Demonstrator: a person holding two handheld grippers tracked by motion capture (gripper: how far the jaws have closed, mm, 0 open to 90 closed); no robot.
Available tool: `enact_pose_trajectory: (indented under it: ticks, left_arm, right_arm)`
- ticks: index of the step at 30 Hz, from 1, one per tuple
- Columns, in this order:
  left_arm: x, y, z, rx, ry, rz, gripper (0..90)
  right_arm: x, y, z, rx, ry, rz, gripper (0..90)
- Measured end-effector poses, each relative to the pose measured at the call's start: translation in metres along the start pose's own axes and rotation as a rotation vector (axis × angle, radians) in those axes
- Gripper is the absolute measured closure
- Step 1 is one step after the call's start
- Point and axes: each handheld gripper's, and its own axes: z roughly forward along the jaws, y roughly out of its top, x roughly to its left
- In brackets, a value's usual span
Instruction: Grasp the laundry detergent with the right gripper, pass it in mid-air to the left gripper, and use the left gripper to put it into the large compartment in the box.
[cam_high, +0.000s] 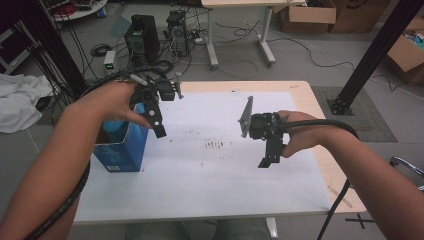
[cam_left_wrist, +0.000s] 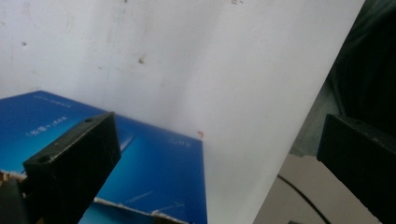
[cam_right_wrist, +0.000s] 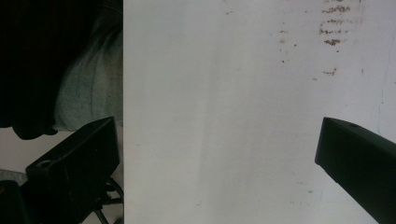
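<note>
At the left edge of the white-covered counter (cam_high: 210, 185) an open-topped blue box (cam_high: 120, 150) is observed, standing upright; something light blue is glimpsed inside it, but its nature cannot be determined. The left claw (cam_high: 156, 117) is held just above and beside the box's open top, jaws spread wide with nothing between them. The step in hand is judged to be an approach to the box; a descent into or onto its rim would be required next. Toward the right, the right claw (cam_high: 267, 152) is held over bare counter, well apart from the box, likewise wide open and empty.
</note>
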Motion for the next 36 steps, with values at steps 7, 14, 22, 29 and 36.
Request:
enact_pose_trajectory:
  ticks: [7,14,22,29,36]
  left_arm:
    - [-0.018,0.015,0.002,-0.032,-0.036,0.113,0.1]
    - [-0.028,0.023,0.009,-0.010,-0.040,0.175,0.1]
    - [-0.027,0.023,0.008,-0.016,-0.035,0.195,0.1]
    - [-0.026,0.025,0.006,-0.022,-0.038,0.205,0.1]
    - [-0.025,0.027,0.005,-0.031,-0.032,0.211,0.1]
  right_arm:
    - [-0.004,-0.001,-0.003,0.003,0.001,0.007,0.0]
    - [-0.005,0.001,-0.006,0.020,-0.004,0.011,0.0]
    - [-0.008,0.005,-0.005,0.026,0.001,0.016,0.0]
    - [-0.010,0.004,-0.005,0.020,0.001,0.023,0.0]
    - [-0.012,0.001,-0.005,0.022,-0.001,0.027,0.0]
